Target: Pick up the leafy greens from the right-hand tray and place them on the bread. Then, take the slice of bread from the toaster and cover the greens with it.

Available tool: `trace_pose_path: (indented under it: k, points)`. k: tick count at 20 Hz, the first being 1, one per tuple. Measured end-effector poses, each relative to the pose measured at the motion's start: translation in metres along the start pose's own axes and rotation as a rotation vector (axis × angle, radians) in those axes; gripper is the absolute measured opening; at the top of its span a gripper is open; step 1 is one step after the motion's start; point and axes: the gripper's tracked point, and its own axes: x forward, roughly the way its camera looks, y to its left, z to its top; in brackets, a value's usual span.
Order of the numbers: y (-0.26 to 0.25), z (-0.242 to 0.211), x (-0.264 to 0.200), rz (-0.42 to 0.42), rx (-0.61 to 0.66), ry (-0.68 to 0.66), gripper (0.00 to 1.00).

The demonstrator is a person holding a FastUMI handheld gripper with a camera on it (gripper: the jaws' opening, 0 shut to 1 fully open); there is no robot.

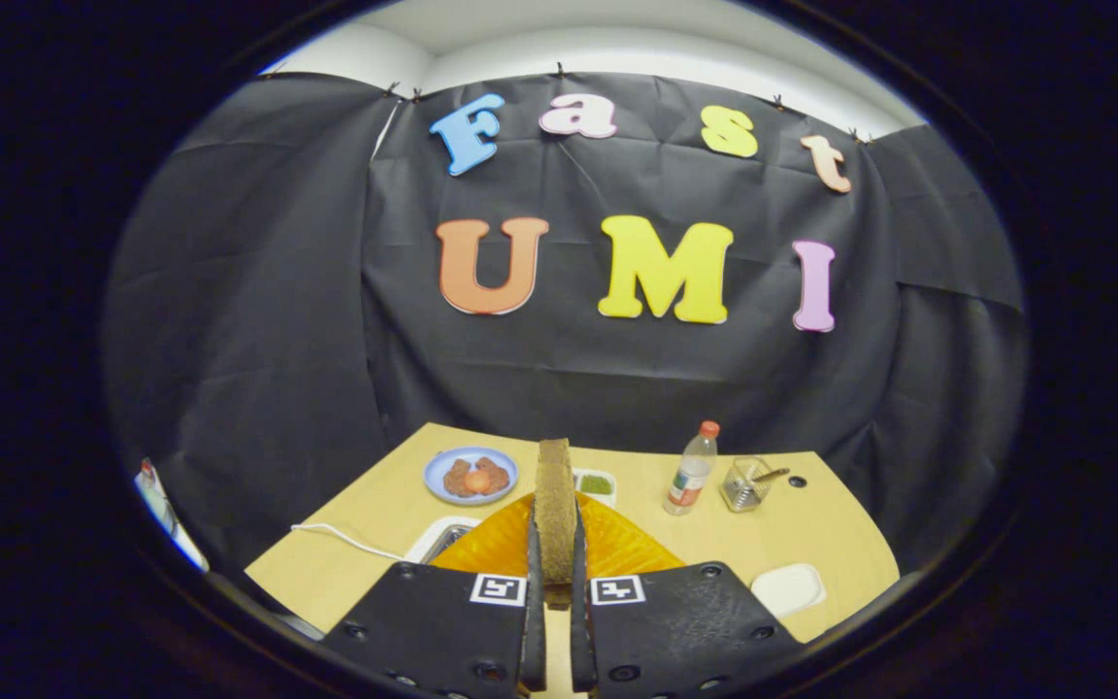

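Both fingers of hand-held gripper pinch bread slice | orange plate — partly hidden behind

A staged recording booth is posing as a kitchen: black cloth wall hanging behind, wooden table holding a plate at eleven o'clock, bottle at one.

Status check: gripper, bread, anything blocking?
Gripper shut on brown bread slice, held upright. Orange ribbed plate just beyond fingers. Nothing blocking.
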Motion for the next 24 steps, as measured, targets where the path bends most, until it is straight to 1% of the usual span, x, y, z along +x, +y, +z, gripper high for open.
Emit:
trace_pose_path:
  k: [2,5,11,12,16,20,24]
  points:
    - [-0.015,-0.034,0.010,-0.008,0.006,0.054,0.10]
    - [-0.035,-0.077,0.027,-0.014,0.048,0.137,0.10]
    - [-0.076,-0.136,0.058,-0.049,0.166,0.220,0.10]
    - [-0.081,-0.142,0.061,-0.049,0.187,0.219,0.10]
    - [-0.087,-0.163,0.072,0.004,0.264,0.193,0.10]
    - [-0.109,-0.183,0.080,0.025,0.291,0.151,0.10]
    - [-0.138,-0.205,0.088,-0.011,0.247,0.164,0.10]
